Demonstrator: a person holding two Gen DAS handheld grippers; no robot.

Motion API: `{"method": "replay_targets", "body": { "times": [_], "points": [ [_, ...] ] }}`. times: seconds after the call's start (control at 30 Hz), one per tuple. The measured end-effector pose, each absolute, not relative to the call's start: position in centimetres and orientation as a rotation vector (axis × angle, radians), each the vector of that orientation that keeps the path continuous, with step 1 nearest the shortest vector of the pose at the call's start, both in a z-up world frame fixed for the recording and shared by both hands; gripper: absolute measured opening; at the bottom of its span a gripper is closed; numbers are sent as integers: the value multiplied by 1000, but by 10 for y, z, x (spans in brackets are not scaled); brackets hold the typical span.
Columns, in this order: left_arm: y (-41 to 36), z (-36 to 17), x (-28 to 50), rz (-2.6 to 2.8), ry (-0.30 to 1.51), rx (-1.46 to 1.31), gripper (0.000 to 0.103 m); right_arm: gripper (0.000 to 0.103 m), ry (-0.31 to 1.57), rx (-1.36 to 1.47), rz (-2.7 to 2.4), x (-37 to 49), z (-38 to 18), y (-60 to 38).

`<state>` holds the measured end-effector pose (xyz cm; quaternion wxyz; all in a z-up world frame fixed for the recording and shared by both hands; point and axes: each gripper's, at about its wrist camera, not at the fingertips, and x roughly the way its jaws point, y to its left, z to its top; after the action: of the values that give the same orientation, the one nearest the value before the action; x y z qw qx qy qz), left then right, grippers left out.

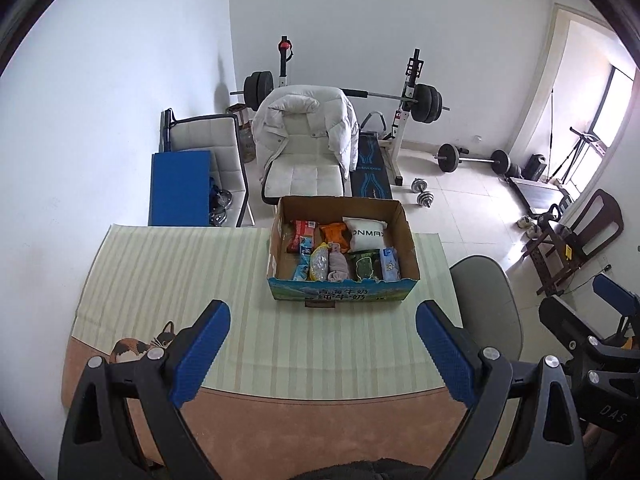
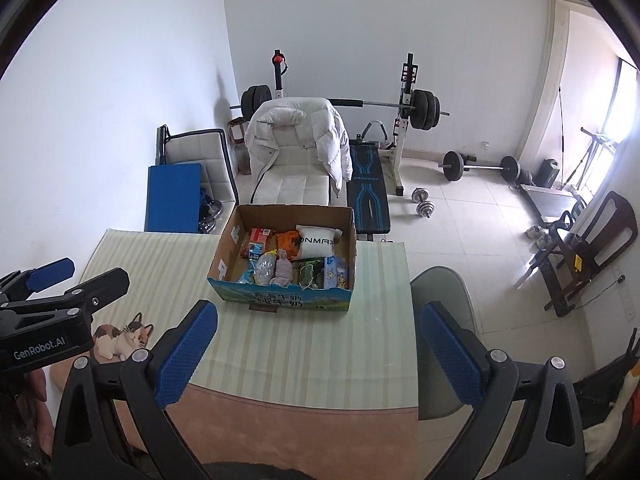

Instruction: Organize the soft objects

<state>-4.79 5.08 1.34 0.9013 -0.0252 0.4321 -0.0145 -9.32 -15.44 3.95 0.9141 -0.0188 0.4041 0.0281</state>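
We hold both claws above the near edge of the table point(image 1: 160, 264), well short of the goods: the left claw point(image 1: 322, 354) stands wide open with nothing between its blue pads, and the right claw point(image 2: 318, 354) is spread just as wide and equally empty. The soft things already sit in the cardboard box point(image 1: 343, 296) at the centre of both frames, resting on the striped table cover. Inside we see a white pillow-like pack point(image 1: 366, 234) at the upper right of the box, an orange pouch point(image 1: 334, 232) beside it, a pinkish rolled cloth point(image 1: 337, 266) near the front wall, a clear bag of small pieces point(image 1: 319, 266) touching the cloth on its left, and a dark green packet point(image 1: 365, 266) to its right. We judge all of these light and yielding; they will squash under the pads instead of resisting. The cloth roll should be pinched across its middle, where it bunches. The film packets look slippery, so we would take them at a crimped end or across the body, closing firmly. The box walls hem the items in, so a steep descent seems wise.
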Motion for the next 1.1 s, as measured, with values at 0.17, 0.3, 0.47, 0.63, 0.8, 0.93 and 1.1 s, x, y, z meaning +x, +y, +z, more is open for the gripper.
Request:
{"method": "replay_targets", "body": {
  "times": [0.17, 0.3, 0.47, 0.63, 0.8, 0.93, 1.1],
  "points": [
    [53, 18, -52, -5, 860, -39, 95, 103, 792, -42, 24, -95, 48, -155],
    [53, 20, -53, 3, 847, -30, 95, 103, 785, -44, 18, -92, 49, -155],
    [52, 23, -55, 6, 833, -23, 95, 103, 782, -46, 21, -89, 50, -153],
    [51, 24, -55, 9, 822, -25, 95, 103, 768, -49, 19, -82, 52, -152],
    [50, 25, -57, 8, 818, -23, 95, 103, 755, -52, 9, -82, 57, -153],
    [49, 27, -59, 8, 815, -23, 95, 103, 751, -56, 7, -83, 58, -153],
    [50, 27, -56, 0, 823, -26, 95, 103, 756, -56, 12, -82, 59, -154]
  ]
}}
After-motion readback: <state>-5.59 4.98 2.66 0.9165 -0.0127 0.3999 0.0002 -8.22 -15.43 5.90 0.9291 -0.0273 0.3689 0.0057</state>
